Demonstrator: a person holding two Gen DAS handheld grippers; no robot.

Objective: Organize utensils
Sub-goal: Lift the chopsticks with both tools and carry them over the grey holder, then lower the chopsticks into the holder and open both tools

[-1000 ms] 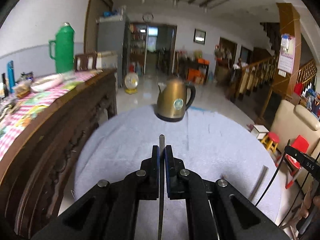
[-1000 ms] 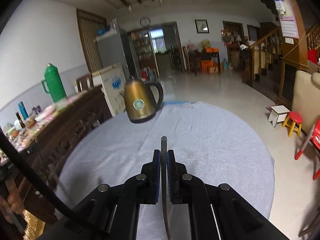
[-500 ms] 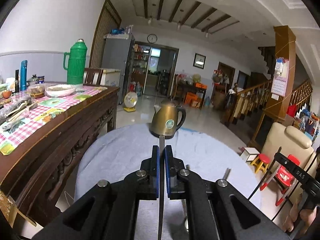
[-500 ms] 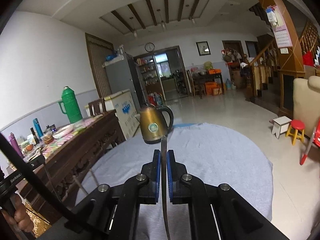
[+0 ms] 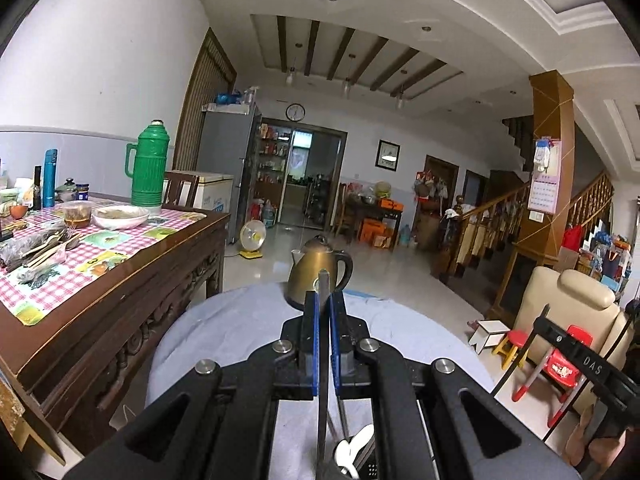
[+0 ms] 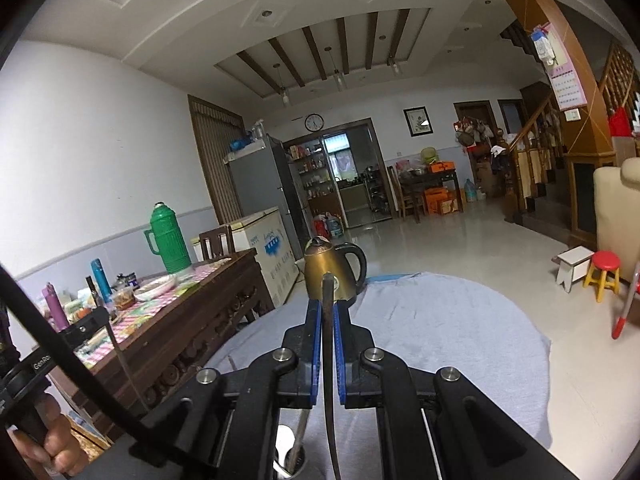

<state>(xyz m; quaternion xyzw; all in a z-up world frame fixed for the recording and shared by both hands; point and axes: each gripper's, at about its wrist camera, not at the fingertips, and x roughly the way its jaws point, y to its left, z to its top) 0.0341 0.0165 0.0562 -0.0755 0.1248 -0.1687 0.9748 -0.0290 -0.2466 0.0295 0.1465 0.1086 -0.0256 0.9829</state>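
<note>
My left gripper is shut on a flat silvery utensil, whose end sticks out past the blue pads. Under it, at the bottom edge, a utensil holder holds a white spoon and other metal pieces. My right gripper is shut on a darker flat metal utensil. A holder with utensils shows below it too. What kind of utensil each one is stays hidden. Both grippers hang above the round table with a grey-blue cloth.
A brass kettle stands at the table's far edge. A dark wooden sideboard with a checked cloth, a green thermos and dishes runs along the left. Small stools and a beige armchair are at the right.
Both grippers rose and tipped upward, each still shut on its utensil. The kettle slid lower in both views, and the utensil holder came into sight at the bottom.
</note>
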